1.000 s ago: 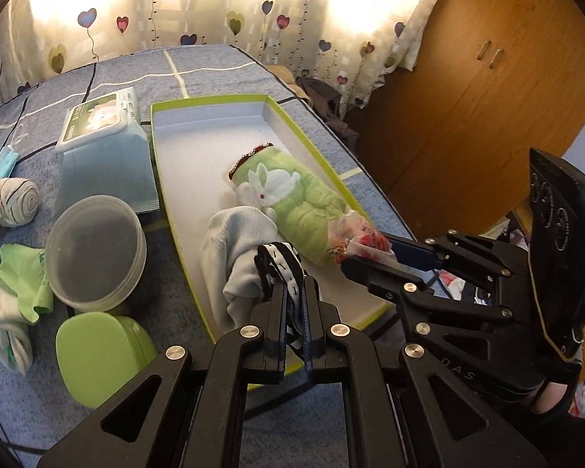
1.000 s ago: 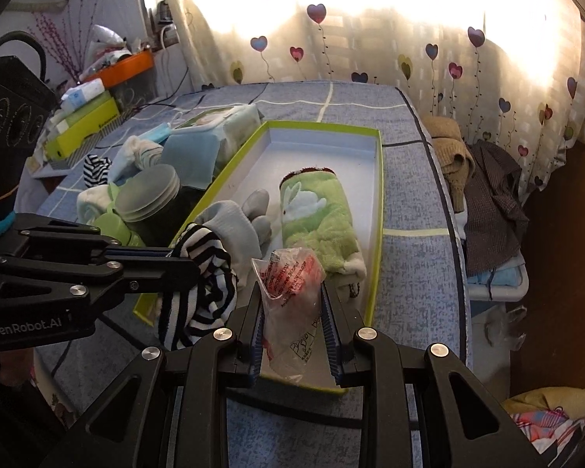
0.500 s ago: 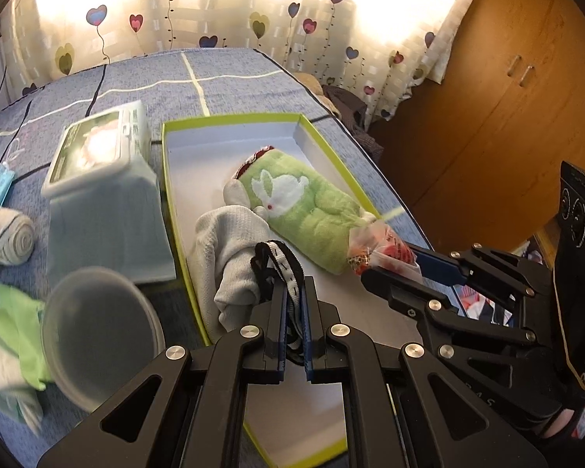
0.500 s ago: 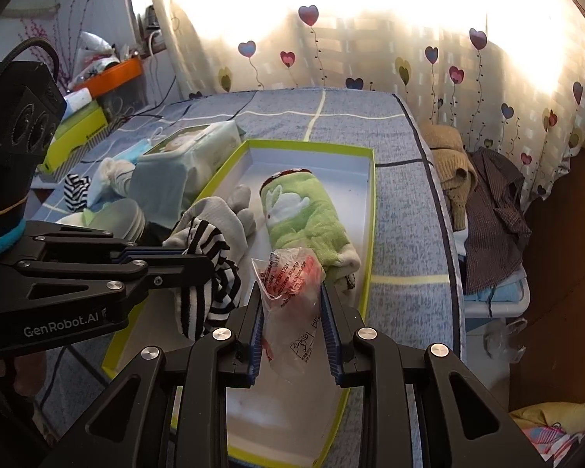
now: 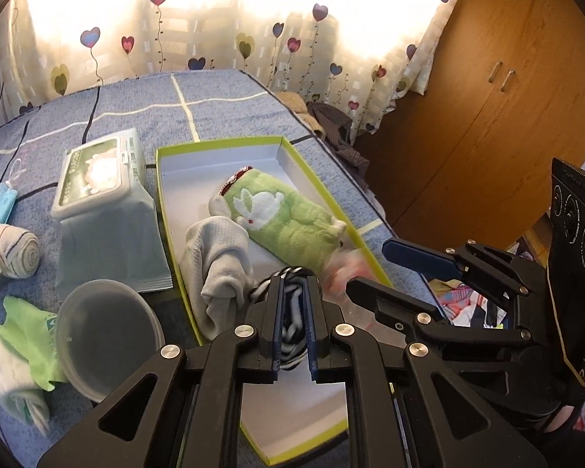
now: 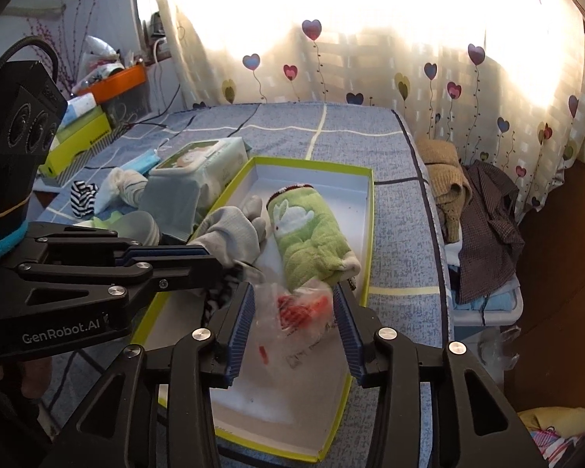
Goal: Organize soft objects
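Note:
A white box with a lime rim (image 5: 163, 210) (image 6: 370, 210) lies on the blue bedspread. In it lie a green rabbit towel roll (image 5: 288, 218) (image 6: 308, 234) and a grey sock (image 5: 214, 257) (image 6: 230, 230). My left gripper (image 5: 292, 296) is shut on a black-and-white striped sock (image 5: 290, 319) over the box. My right gripper (image 6: 292, 304) is open over the box; a clear plastic bag with red print (image 6: 296, 312) sits loose and blurred between its fingers, below the towel roll.
Left of the box are a wet-wipes pack (image 5: 101, 179), a round plastic container (image 5: 105, 331), a rolled white sock (image 5: 15, 253), a green cloth (image 5: 23, 335) and a face mask (image 5: 0, 206). Another striped sock (image 6: 82, 199) lies further left. Clothes (image 6: 483, 210) are piled beside the bed.
My right gripper has opened and the plastic bag has come loose, dropping toward the box. My left gripper moved further over the box with the striped sock.

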